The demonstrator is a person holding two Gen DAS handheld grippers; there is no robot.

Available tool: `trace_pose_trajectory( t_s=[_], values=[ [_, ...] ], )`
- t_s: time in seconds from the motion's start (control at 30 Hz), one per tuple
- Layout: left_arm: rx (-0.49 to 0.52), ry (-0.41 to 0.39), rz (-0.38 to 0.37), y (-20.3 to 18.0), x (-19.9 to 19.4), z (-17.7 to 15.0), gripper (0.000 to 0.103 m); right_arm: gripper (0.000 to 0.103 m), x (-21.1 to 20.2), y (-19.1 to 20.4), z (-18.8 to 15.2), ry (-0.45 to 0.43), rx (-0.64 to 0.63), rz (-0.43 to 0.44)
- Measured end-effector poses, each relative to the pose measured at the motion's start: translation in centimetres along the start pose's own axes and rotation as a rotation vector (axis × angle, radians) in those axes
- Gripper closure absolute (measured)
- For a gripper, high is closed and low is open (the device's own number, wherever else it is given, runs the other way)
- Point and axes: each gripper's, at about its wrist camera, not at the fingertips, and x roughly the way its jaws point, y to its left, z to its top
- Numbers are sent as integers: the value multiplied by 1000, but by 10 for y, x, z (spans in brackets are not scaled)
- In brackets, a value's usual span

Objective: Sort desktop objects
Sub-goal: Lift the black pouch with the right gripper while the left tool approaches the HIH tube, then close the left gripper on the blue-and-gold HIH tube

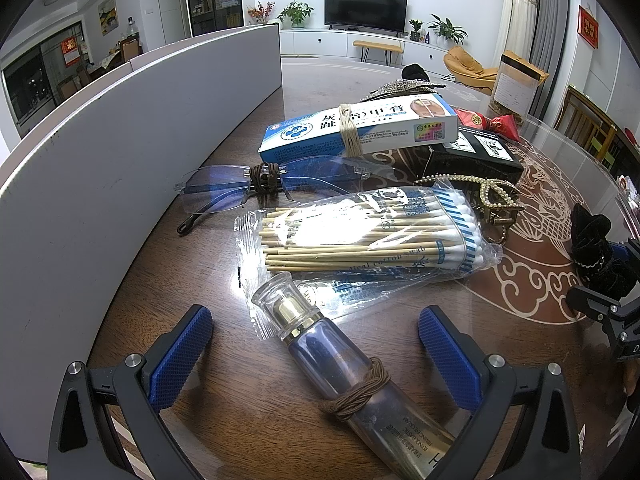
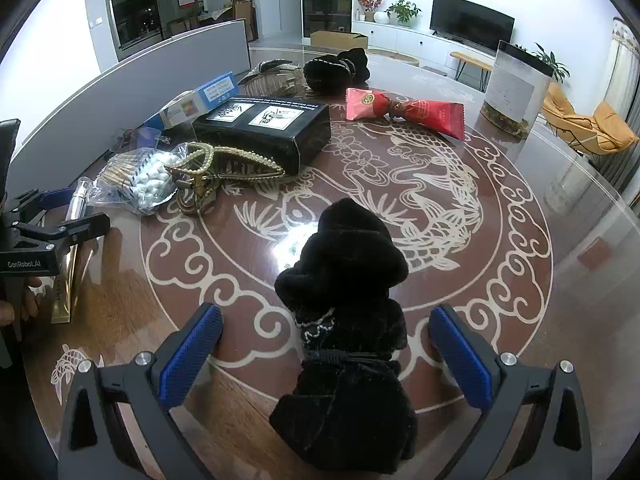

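Black velvet, gathered into a soft bow-shaped hair tie [image 2: 344, 320] with a thin line of pale beads across its middle, lies on the glass-topped patterned table [image 2: 520, 208] straight ahead of the right gripper [image 2: 326, 344], its long axis running away along the fingers and its near end between the jaws. Those jaws stand wide apart, released, blue pads clear of the cloth on both sides. The right hand is by far the nearer; a grip would probably close across the narrow waist. The left gripper [image 1: 316, 340], also spread and empty, straddles a purple tube [image 1: 344, 372] banded with brown cord.
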Motion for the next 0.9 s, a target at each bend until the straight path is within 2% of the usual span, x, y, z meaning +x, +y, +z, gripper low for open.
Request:
trace_pose_trajectory(
  t_s=[0.6, 0.67, 0.77, 0.9],
  values=[
    [0, 0, 1, 0, 0, -1, 0, 0, 0, 0, 1, 1, -2, 1],
    [16, 36, -11, 0, -3, -2, 0, 0, 0, 0, 1, 1, -2, 1],
    [94, 142, -76, 5, -12, -8, 0, 0, 0, 0, 1, 1, -4, 2],
    [57, 211, -164, 27, -24, -15, 0, 0, 6, -4, 13, 148, -65, 35]
  ],
)
